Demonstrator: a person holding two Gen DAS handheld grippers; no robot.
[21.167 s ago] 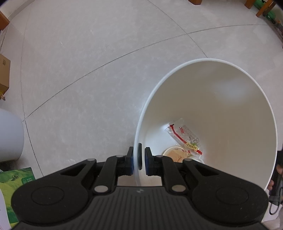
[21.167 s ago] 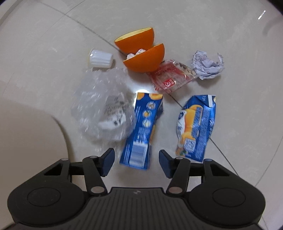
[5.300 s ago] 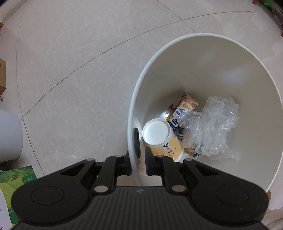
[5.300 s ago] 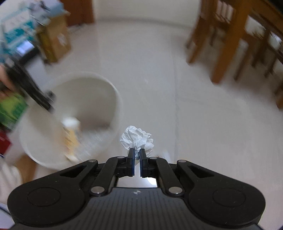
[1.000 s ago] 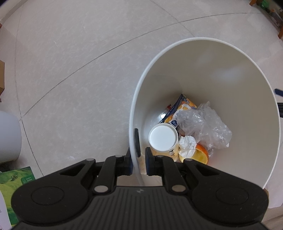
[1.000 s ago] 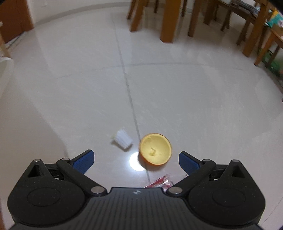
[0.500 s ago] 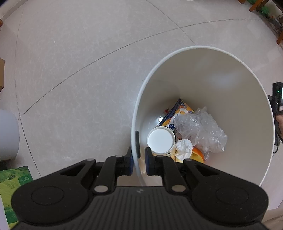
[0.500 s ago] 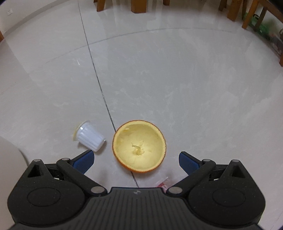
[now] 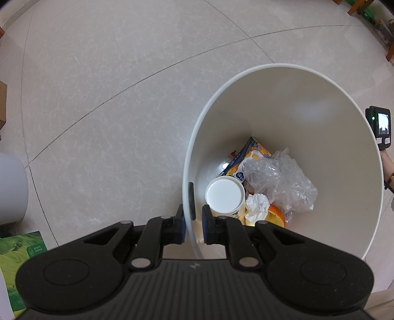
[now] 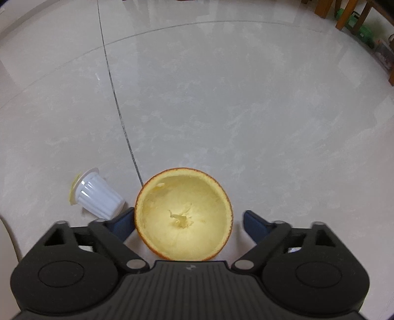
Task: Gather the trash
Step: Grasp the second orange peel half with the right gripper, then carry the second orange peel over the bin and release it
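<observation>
My left gripper is shut on the rim of the white bin. Inside the bin lie a white-lidded cup, a crumpled clear plastic bag, a ball of paper, an orange peel half and a blue and yellow wrapper. In the right wrist view my right gripper is open, with a hollow orange peel half on the floor between its fingers. A small white ribbed cup lies on its side just left of the peel.
Pale tiled floor spreads ahead in both views. A green carton and a white cylinder sit at the left of the bin. Wooden furniture legs stand far right. A hand with the other gripper's screen shows past the bin's right rim.
My right gripper has moved down and forward so the orange peel half now lies between its open fingers. The left gripper keeps its hold on the bin, which has shifted slightly.
</observation>
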